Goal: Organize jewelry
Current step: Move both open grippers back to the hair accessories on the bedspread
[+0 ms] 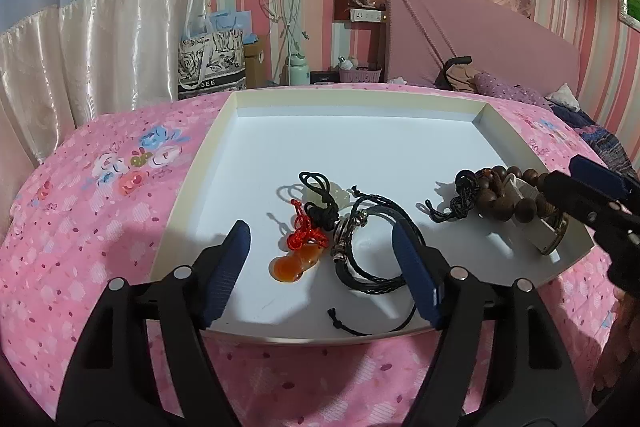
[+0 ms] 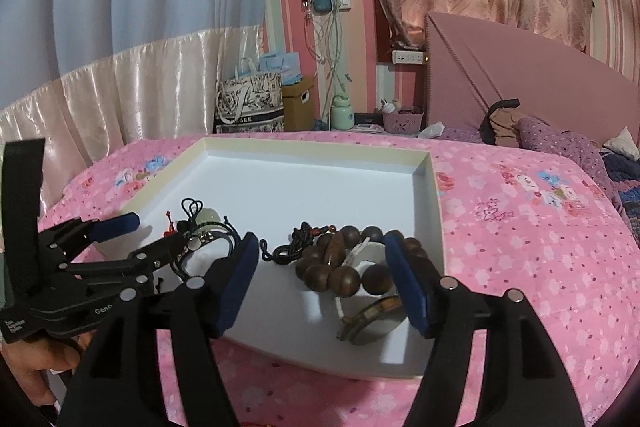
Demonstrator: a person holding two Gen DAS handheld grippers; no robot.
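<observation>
A shallow white tray lies on the pink bedspread. In it lie an orange pendant on a red cord, a pale jade pendant on a black cord, black leather bracelets, brown wooden bead bracelets and a white bangle with a brown band. My left gripper is open, low over the pendants and leather bracelets. My right gripper is open, its fingers on either side of the wooden beads and the bangle.
The tray has a raised rim all round. The bed's pink headboard and purple pillows are at the right. Bags, a green bottle and a pink basket stand beyond the far edge.
</observation>
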